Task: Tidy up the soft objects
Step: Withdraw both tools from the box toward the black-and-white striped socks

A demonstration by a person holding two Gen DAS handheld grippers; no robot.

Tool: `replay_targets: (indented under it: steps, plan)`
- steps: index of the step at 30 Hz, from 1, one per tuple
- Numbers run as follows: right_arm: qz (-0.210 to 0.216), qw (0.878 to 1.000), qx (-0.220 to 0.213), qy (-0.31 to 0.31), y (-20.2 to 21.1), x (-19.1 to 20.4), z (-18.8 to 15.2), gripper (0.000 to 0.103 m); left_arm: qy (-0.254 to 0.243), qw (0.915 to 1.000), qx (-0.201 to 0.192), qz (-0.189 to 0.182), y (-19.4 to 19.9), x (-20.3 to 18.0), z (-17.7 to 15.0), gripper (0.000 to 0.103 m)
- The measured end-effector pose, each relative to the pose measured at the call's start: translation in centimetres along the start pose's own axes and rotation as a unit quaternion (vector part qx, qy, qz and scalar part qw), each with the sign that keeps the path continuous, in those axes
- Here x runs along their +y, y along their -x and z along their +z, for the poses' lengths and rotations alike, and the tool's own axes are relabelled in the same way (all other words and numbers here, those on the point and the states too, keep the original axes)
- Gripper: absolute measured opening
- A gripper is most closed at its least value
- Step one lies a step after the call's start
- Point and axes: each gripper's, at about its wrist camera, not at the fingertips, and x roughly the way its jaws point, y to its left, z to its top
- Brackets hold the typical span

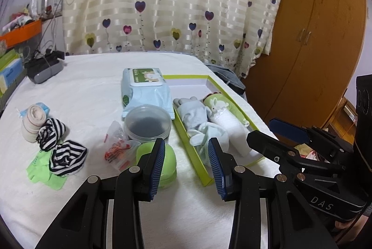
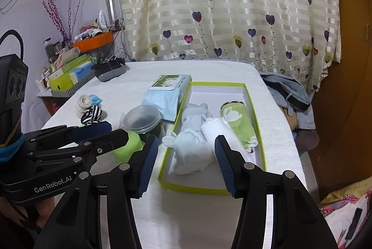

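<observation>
Soft cloth lying beside hard plastic

Fuzzy white cloth table cover is lying matt; round clear glossy plastic tub is shining left of the smooth lime-edged cardboard box holding rolled knit socks.

A pack of wet wipes lies on the white bed, touching a clear round tub. A heart-patterned curtain hangs behind, beside a wooden wardrobe.
</observation>
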Motion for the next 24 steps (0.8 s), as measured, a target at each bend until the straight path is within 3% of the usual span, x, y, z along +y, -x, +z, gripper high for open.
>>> replay_targets:
  steps: [13, 24]
  plan:
    - [0.024, 1.000, 0.000, 0.016, -0.6, 1.9, 0.4, 0.052, 0.020, 0.9994, -0.013, 0.023, 1.4, 2.4, -0.1, 0.037]
    - [0.056, 0.998, -0.004, 0.035, -1.6, 5.1, 1.1, 0.052, 0.060, 0.9951, -0.020, 0.076, 3.0, 8.2, -0.9, 0.037]
